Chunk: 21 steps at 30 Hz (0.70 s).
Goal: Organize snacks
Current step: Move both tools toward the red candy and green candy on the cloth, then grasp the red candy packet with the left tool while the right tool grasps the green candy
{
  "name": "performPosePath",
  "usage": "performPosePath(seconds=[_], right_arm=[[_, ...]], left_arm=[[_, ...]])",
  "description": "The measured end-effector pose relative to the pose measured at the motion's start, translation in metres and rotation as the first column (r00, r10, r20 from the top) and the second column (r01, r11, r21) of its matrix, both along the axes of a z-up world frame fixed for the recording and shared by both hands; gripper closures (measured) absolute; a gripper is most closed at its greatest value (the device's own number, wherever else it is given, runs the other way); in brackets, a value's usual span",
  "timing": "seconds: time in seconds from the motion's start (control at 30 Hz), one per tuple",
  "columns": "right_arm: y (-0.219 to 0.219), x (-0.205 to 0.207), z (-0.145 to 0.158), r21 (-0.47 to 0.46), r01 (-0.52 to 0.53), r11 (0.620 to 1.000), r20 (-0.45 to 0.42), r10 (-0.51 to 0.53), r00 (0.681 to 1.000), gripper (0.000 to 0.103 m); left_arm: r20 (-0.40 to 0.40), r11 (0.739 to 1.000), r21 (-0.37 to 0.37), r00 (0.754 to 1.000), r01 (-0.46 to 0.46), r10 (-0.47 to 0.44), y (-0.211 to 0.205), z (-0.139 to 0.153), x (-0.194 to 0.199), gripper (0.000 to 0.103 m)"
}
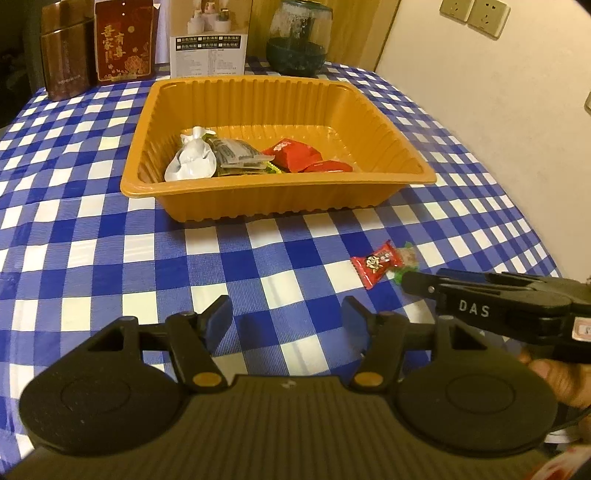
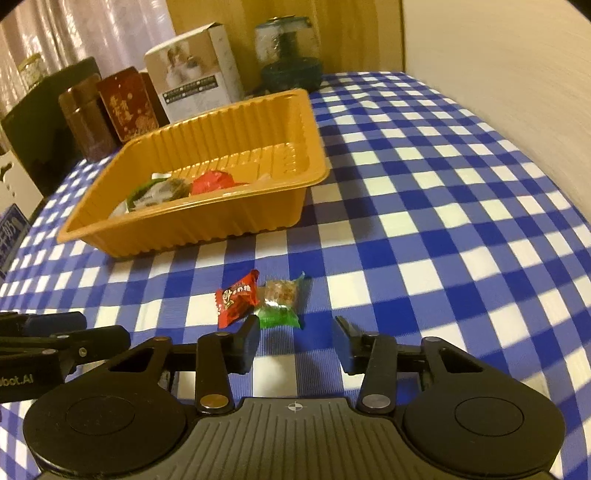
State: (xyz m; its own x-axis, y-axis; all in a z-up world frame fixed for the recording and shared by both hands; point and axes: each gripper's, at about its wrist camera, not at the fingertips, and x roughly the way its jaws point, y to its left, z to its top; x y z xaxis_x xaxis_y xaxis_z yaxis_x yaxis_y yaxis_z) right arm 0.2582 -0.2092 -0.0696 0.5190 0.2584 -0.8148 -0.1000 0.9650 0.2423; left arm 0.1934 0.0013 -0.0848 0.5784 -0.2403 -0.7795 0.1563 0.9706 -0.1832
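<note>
Both the right gripper (image 2: 297,338) and left gripper (image 1: 286,319) stand spread and empty; the red-wrapped candy (image 2: 236,297) and green-wrapped snack (image 2: 282,304) lie just before the ribbed orange plastic tray (image 2: 207,221).

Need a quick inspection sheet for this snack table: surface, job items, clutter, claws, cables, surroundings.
Surface: table under a blue-white check cloth, flat.
Job's things: orange tray holding a white packet, a dark packet and red packets; red candy and green-wrapped snack lie side by side on the cloth outside the tray.
Clutter: brown tin, red box, white carton, glass jar behind the tray.
Claws: left claw open, empty; right claw open, empty, just short of the green-wrapped snack.
Cables: a dark cord by the hand.
Surroundings: wall sockets, pale wall.
</note>
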Motion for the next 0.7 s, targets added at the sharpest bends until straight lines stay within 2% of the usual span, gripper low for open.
performPosePath(seconds=[0.17,0.2,0.27,0.4,0.57,0.7], right_arm=[[0.006,0.011,-0.003,-0.001,-0.016,1.000,0.017,0.016,1.000,0.061],[0.008,0.013,-0.004,-0.009,-0.021,1.000,0.021,0.021,1.000,0.064],[0.011,0.015,-0.004,-0.028,-0.034,0.999,0.025,0.035,0.999,0.076],[0.015,0.012,-0.004,-0.059,-0.057,0.997,0.038,0.059,0.998,0.080],[-0.002,0.006,0.007,-0.037,0.018,0.999,0.073,-0.015,0.997,0.081],[-0.023,0.005,0.016,-0.012,0.072,0.997,0.069,-0.071,0.995,0.081]], left_arm=[[-0.007,1.000,-0.009,1.000,-0.002,0.002,0.000,-0.007,0.005,0.041],[-0.009,1.000,-0.008,1.000,0.001,-0.001,0.000,-0.008,0.006,0.041],[-0.008,1.000,-0.006,1.000,0.009,-0.009,-0.001,-0.010,0.007,0.041],[-0.001,0.999,0.001,0.999,0.040,-0.040,-0.007,-0.012,0.011,0.041],[0.027,0.994,0.003,0.994,0.110,-0.110,-0.021,-0.012,0.019,0.042],[0.070,0.985,0.017,0.982,0.173,-0.174,-0.041,-0.010,0.025,0.042]])
